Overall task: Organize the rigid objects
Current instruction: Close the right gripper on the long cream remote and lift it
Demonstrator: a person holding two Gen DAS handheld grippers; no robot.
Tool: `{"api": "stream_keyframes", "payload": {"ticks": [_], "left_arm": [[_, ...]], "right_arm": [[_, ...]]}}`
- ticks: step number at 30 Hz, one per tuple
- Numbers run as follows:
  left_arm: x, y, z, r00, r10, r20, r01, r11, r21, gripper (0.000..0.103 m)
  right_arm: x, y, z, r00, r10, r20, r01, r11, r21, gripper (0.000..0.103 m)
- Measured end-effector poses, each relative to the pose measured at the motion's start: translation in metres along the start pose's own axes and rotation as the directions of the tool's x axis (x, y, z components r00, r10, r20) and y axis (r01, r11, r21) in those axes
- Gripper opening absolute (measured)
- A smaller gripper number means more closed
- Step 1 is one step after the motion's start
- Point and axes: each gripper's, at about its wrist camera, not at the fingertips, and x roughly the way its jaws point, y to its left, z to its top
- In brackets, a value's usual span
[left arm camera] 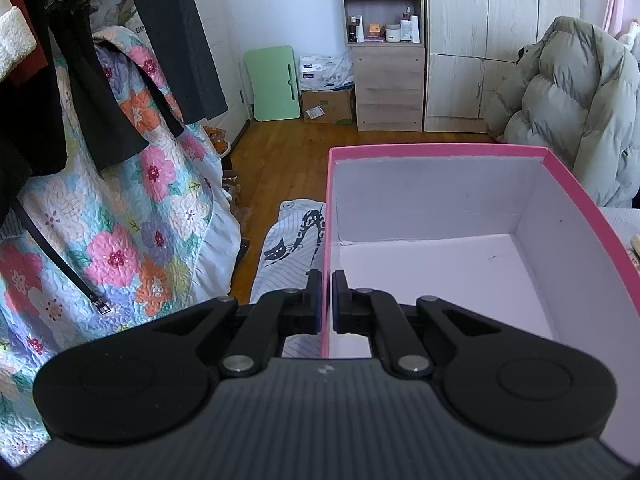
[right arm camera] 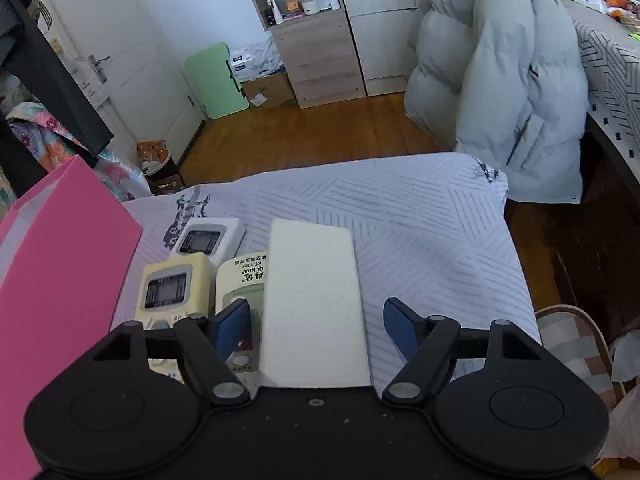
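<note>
My left gripper [left arm camera: 327,300] is shut on the left wall of a pink box [left arm camera: 440,150] with a white, empty inside. In the right wrist view the same pink box [right arm camera: 68,240] stands at the left on a striped cloth. My right gripper [right arm camera: 316,320] is open, its fingers on either side of a plain white remote [right arm camera: 314,304] without touching it. To the left lie a cream remote [right arm camera: 174,284], a white remote [right arm camera: 210,238] and a QUNDA remote [right arm camera: 240,280], partly under my left finger.
The striped cloth [right arm camera: 420,220] covers a small table with its far edge ahead. A grey puffer coat [right arm camera: 500,80] hangs at the right. A floral quilt [left arm camera: 120,220] and dark clothes hang at the left. A wooden floor and shelf cabinet [left arm camera: 384,40] lie beyond.
</note>
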Motion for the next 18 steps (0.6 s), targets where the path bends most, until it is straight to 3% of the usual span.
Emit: {"api": "stream_keyframes", "payload": {"ticks": [3,18], "left_arm": [[0.001,0.001,0.000,1.000,-0.014,-0.005,0.014,1.000,-0.010,0.005],[0.000,0.001,-0.001,1.000,-0.022,-0.005,0.022,1.000,-0.013,0.005]], "right_arm": [[0.000,-0.001,0.006,0.999,0.033,0.003,-0.033,0.999,-0.013,0.058],[-0.073,0.041,-0.002,0.975,0.160,0.152,-0.144,0.983,-0.112,0.058]]}}
